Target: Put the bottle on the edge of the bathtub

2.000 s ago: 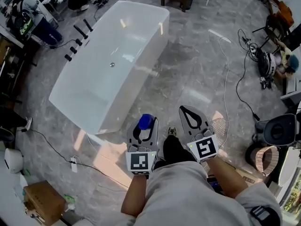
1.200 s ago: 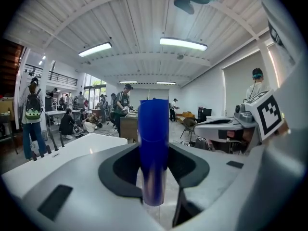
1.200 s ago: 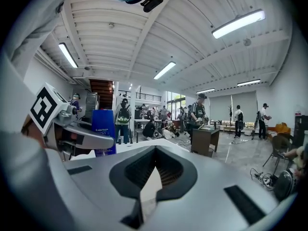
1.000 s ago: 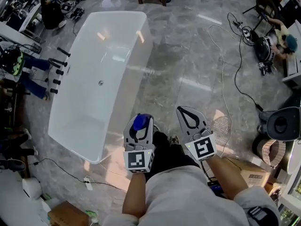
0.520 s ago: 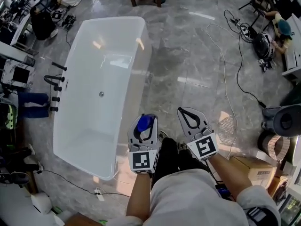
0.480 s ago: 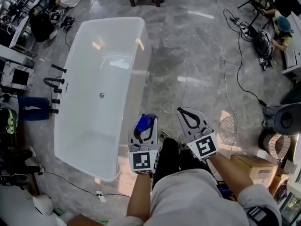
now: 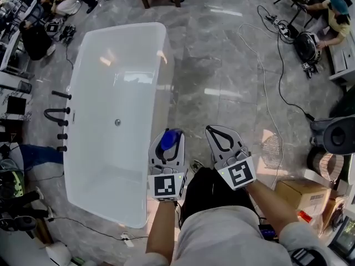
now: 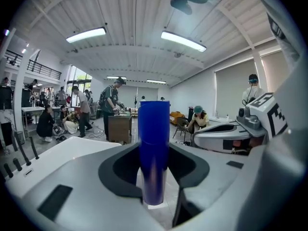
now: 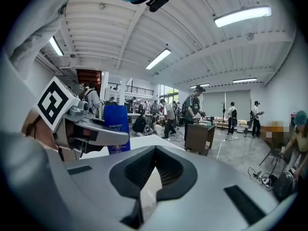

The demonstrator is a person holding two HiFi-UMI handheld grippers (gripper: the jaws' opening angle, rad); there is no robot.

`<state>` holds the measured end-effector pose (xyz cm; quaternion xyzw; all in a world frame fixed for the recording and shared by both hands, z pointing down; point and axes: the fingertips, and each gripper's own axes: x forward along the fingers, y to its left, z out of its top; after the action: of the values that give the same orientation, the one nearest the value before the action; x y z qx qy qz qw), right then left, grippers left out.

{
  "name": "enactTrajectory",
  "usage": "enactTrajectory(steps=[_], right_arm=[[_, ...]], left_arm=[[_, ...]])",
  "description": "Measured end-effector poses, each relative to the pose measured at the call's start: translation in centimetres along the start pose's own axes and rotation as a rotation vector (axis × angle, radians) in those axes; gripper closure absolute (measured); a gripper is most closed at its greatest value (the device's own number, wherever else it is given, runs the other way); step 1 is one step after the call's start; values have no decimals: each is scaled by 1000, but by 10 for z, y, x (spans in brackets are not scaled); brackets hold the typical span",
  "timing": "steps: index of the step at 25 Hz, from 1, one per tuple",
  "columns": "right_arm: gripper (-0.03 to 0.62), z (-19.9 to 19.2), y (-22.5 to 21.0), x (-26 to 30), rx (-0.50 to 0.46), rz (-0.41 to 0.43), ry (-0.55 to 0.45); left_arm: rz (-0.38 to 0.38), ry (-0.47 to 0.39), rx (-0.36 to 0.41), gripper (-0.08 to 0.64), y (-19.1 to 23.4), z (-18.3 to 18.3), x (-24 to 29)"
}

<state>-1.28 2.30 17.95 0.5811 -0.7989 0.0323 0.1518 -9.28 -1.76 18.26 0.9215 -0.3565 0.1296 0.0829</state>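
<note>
My left gripper (image 7: 168, 136) is shut on a blue bottle (image 7: 168, 141), which stands upright between the jaws in the left gripper view (image 8: 154, 153). The white bathtub (image 7: 167, 76) lies lengthwise to the left. The gripper and bottle hang just right of its near right rim, over the grey floor. My right gripper (image 7: 214, 131) is beside the left one at the same height, shut with nothing in it; its tips meet in the right gripper view (image 9: 156, 147). That view also shows the bottle (image 9: 117, 129) to the left.
Black taps (image 7: 57, 115) stand on the floor left of the tub. Cables (image 7: 267, 65) trail across the marble floor on the right. A cardboard box (image 7: 297, 195) and a round grille (image 7: 272, 148) sit at lower right. People work at the room's far edges.
The tub has swung round and come nearer, now running straight up the left side. Both grippers keep their pose in front of me, the bottle still in the left one.
</note>
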Motion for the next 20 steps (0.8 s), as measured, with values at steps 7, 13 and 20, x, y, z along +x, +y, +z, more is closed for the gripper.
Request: enactTrajectory(steps=[7, 13, 20], right_arm=[[588, -15, -23, 46, 10, -23, -14], [588, -28, -55, 86, 17, -13, 13], [588, -43, -107, 134, -8, 43, 7]], left_arm=[[-25, 8, 11, 393, 20, -16, 52], [-23, 15, 2, 393, 32, -21, 98], [-15, -7, -40, 393, 41, -24, 175]])
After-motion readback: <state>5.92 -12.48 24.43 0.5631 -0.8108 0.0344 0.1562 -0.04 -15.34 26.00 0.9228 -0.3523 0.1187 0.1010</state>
